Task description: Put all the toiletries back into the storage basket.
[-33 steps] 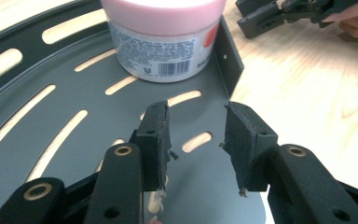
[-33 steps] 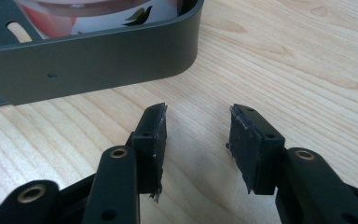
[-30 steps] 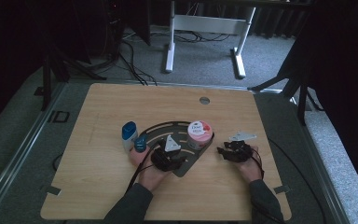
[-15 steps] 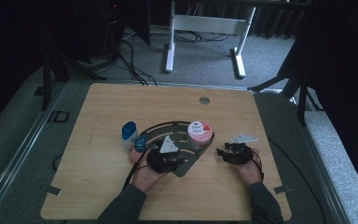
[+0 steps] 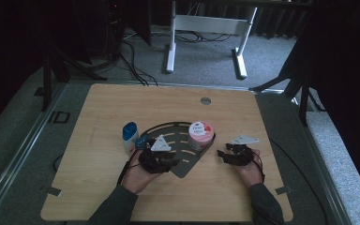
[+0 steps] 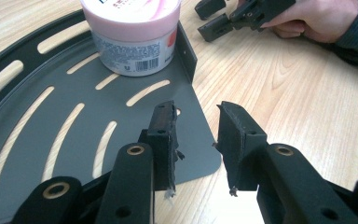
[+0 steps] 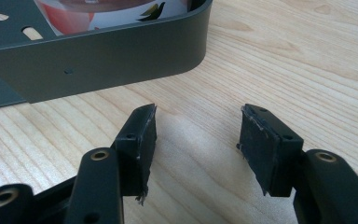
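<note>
A dark slotted fan-shaped tray (image 5: 168, 129) lies mid-table. A pink-lidded jar (image 5: 200, 134) stands in its right corner, against the rim. My left gripper (image 5: 174, 164) hovers over the tray's pointed near corner (image 6: 200, 154). In the left gripper view its jaws (image 6: 196, 116) are open with nothing between them, and they have just been closing. The jar (image 6: 133, 32) stands ahead of them. My right gripper (image 5: 221, 155) rests low over the wood, right of the tray. Its jaws (image 7: 198, 116) are open and empty and have just been opening, facing the tray's wall (image 7: 98, 51).
A blue-capped white bottle (image 5: 130, 136) stands just left of the tray, with a small blue item (image 5: 141, 140) beside it. A round grommet (image 5: 206, 100) sits near the table's far edge. Bare wood lies along the front and both sides.
My left gripper has shifted a little to the left over the tray's near corner. The right hand has stayed where it was.
</note>
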{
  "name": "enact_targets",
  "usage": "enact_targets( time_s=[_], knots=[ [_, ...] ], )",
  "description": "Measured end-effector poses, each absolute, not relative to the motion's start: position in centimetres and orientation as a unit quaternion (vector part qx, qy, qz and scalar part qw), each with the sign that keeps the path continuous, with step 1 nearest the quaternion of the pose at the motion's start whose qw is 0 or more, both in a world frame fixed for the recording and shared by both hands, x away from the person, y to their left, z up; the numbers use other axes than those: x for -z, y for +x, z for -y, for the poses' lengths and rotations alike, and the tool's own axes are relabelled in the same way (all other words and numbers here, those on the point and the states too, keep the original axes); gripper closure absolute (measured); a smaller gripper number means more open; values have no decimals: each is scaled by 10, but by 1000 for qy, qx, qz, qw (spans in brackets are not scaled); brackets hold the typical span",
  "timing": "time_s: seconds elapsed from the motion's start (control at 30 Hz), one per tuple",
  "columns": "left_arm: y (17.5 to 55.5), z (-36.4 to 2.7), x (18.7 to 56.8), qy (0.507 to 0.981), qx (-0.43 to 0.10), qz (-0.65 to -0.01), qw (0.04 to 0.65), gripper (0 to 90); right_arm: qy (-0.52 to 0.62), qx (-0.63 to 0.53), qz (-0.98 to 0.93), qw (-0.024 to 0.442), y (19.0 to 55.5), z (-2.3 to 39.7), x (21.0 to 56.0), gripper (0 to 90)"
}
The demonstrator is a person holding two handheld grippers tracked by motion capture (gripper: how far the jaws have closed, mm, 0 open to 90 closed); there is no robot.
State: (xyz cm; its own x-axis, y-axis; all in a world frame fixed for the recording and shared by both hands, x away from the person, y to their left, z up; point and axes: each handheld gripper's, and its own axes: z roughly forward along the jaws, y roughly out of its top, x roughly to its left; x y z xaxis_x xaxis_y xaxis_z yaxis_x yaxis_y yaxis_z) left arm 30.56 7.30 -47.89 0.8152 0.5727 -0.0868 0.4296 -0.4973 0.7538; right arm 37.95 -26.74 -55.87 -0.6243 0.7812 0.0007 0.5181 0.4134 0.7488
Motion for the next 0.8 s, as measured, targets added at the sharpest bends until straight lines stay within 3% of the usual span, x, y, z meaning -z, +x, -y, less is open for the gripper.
enact_targets(
  time_s=[0.8],
  knots=[
    [296,-95,463,873,-84,-309,368,657,397,-375,-821,168,380,268,559,412]
  ],
)
